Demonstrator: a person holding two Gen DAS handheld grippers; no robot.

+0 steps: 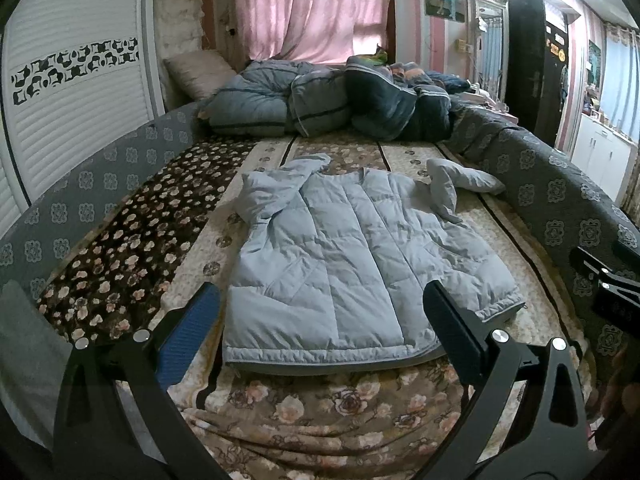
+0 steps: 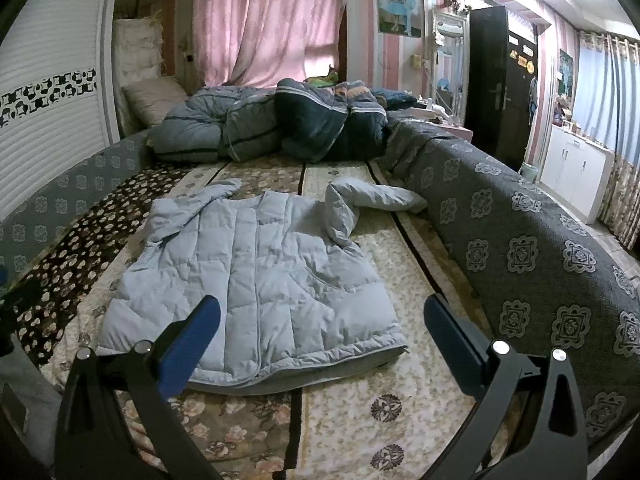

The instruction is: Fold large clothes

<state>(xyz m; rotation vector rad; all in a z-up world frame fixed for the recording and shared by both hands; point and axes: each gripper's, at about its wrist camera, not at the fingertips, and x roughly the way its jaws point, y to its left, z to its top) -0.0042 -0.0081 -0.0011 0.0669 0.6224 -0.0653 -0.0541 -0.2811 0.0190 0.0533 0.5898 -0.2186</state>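
A light grey-blue quilted puffer jacket (image 1: 344, 264) lies flat on the flowered bed cover, hem towards me. Its left sleeve is folded in over the shoulder (image 1: 276, 188); its right sleeve (image 1: 460, 184) sticks out to the right, bent. My left gripper (image 1: 324, 312) is open and empty, hovering just above the hem. In the right wrist view the jacket (image 2: 256, 280) lies ahead to the left, its free sleeve (image 2: 372, 196) far ahead. My right gripper (image 2: 320, 320) is open and empty, above the jacket's near right corner. Part of the right gripper shows at the left view's right edge (image 1: 612, 280).
A heap of grey and dark blue quilts (image 1: 328, 100) and a pillow (image 1: 200, 72) fill the bed's far end. A dark grey patterned padded rail (image 2: 520, 256) runs along the right side, another along the left (image 1: 80, 196). White louvred wardrobe doors (image 1: 68, 92) stand left.
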